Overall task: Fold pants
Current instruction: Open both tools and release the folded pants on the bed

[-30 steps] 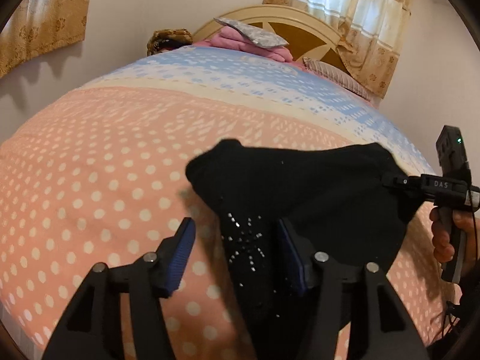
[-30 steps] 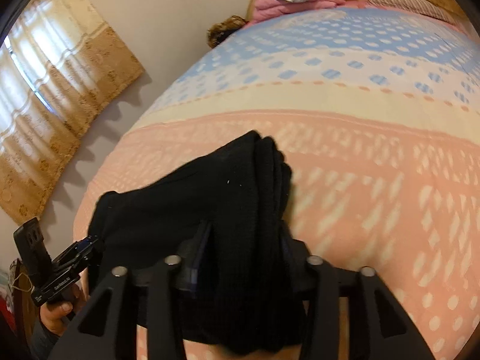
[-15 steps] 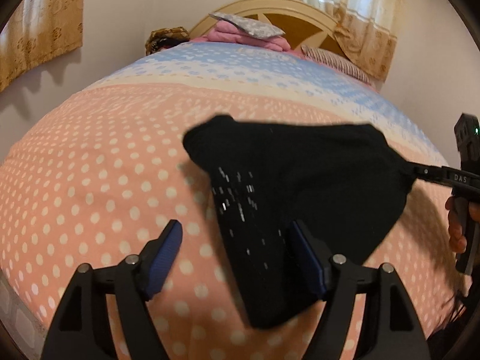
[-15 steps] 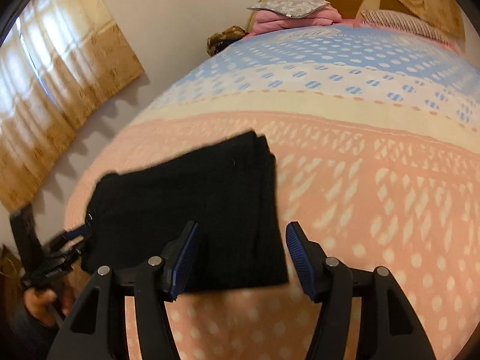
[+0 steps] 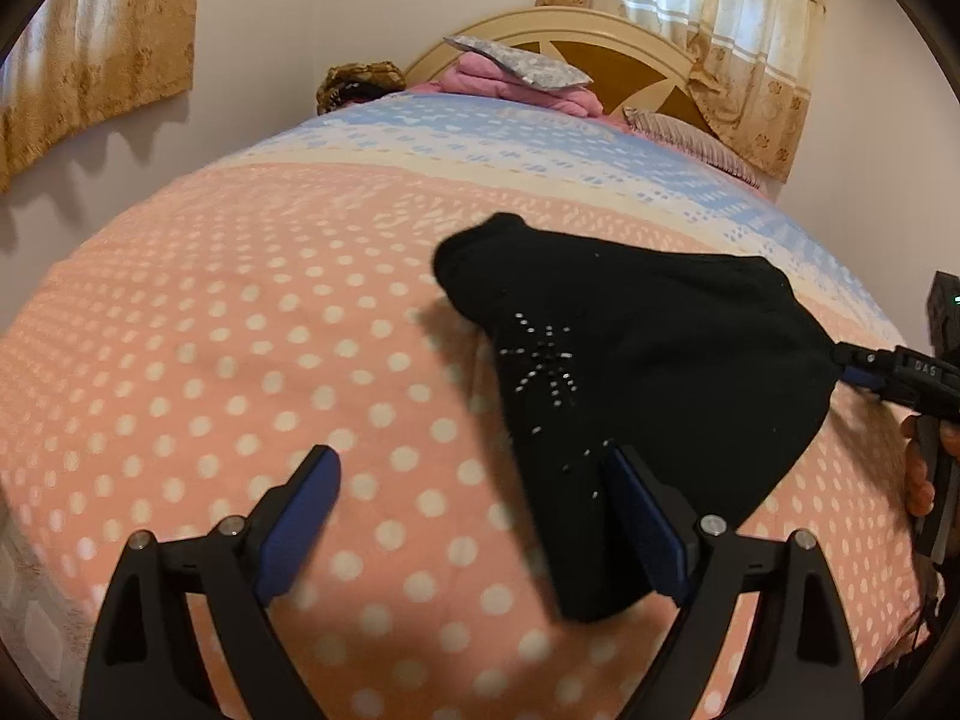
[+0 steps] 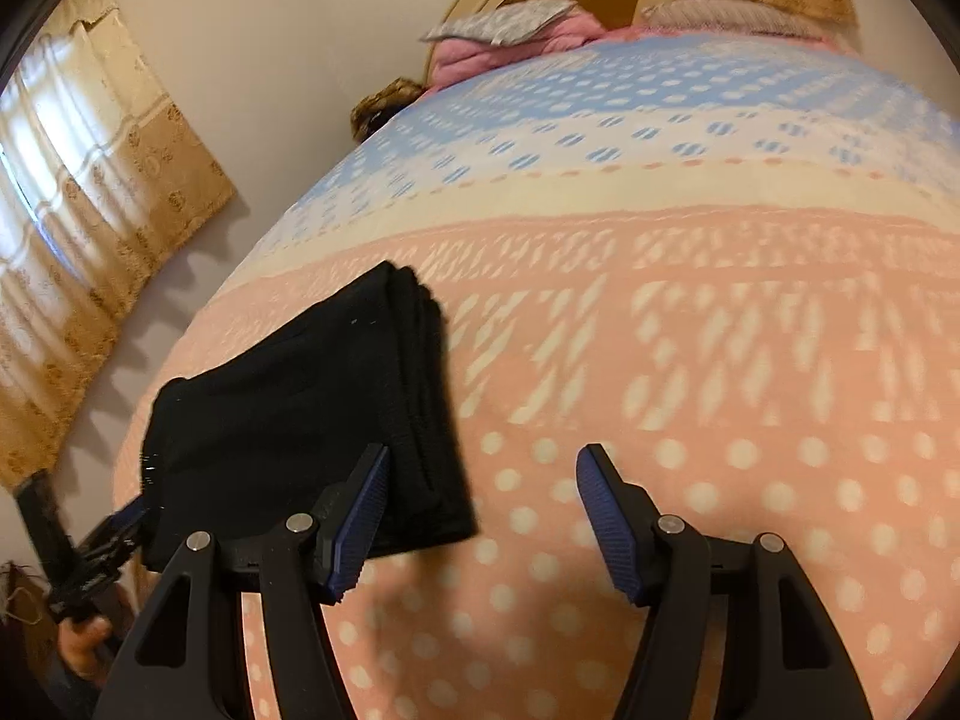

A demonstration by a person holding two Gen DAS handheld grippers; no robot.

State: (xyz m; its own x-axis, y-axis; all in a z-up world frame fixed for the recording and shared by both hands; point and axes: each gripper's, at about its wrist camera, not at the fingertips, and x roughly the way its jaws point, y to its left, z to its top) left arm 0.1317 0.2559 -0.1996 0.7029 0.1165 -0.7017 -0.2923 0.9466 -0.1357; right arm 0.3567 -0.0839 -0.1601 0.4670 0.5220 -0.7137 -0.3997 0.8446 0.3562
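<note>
The black pants (image 5: 648,372) lie folded into a thick bundle on the bed (image 5: 240,360), on its peach dotted part toward the near edge. Their long axis runs across, from one gripper to the other.

The left gripper (image 5: 474,516) hangs just off the bundle's left end; its jaws are spread wide and hold nothing, the right-hand pad beside the cloth.

The right gripper (image 6: 480,516) sits at the bundle's right end, jaws also wide and empty, the cloth just left of its left pad.

Both stand about equally near; the fold looks finished.
</note>
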